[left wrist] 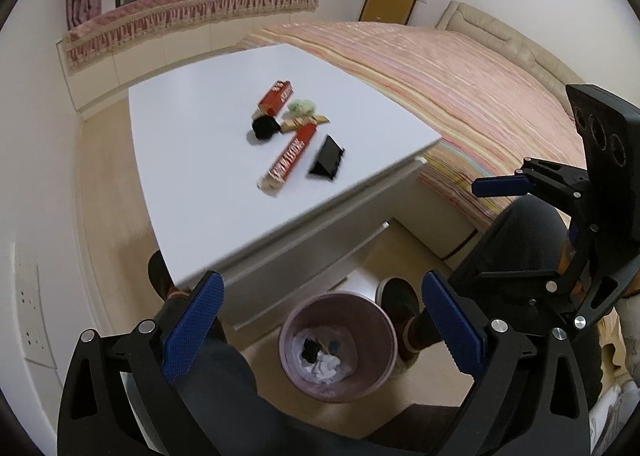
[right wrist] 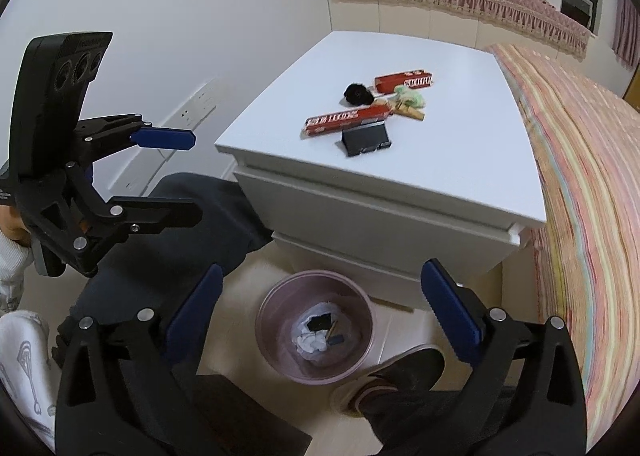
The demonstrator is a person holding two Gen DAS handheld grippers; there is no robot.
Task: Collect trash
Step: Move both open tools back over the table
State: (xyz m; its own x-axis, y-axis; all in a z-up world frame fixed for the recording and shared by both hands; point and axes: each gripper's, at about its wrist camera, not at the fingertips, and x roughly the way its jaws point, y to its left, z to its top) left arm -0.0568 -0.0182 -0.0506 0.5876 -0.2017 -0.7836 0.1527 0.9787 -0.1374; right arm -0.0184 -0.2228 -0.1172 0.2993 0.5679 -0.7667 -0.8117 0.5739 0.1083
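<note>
While both grippers hang above the floor in front of the white cabinet (right wrist: 372,192), I see that nothing is between their fingers. The left gripper (left wrist: 322,320) has its jaws spread wide, and the right gripper (right wrist: 322,308) has its jaws spread wide too; each one holds nothing. Below them, on the floor just beside the front of the cabinet, stands the pink trash bin (left wrist: 338,346), and a shoe (right wrist: 394,380) is next to it. Inside the bin I see crumpled white paper (right wrist: 310,344), 1 black scrap (right wrist: 318,322) and some small dark pieces that I cannot identify.

The trash that remains lies in a group near the middle of the cabinet top. There are 2 red boxes: the long red box (left wrist: 289,156) lies nearer the front edge, and the short red box (left wrist: 276,97) lies farther back. Between them sit a black crumpled lump (left wrist: 263,127), a pale green wad (left wrist: 303,107) and a tan flat wrapper (left wrist: 304,123), all close together. A black phone stand (left wrist: 327,157) is just beside the long red box, toward the edge next to the striped bed (left wrist: 460,96).
</note>
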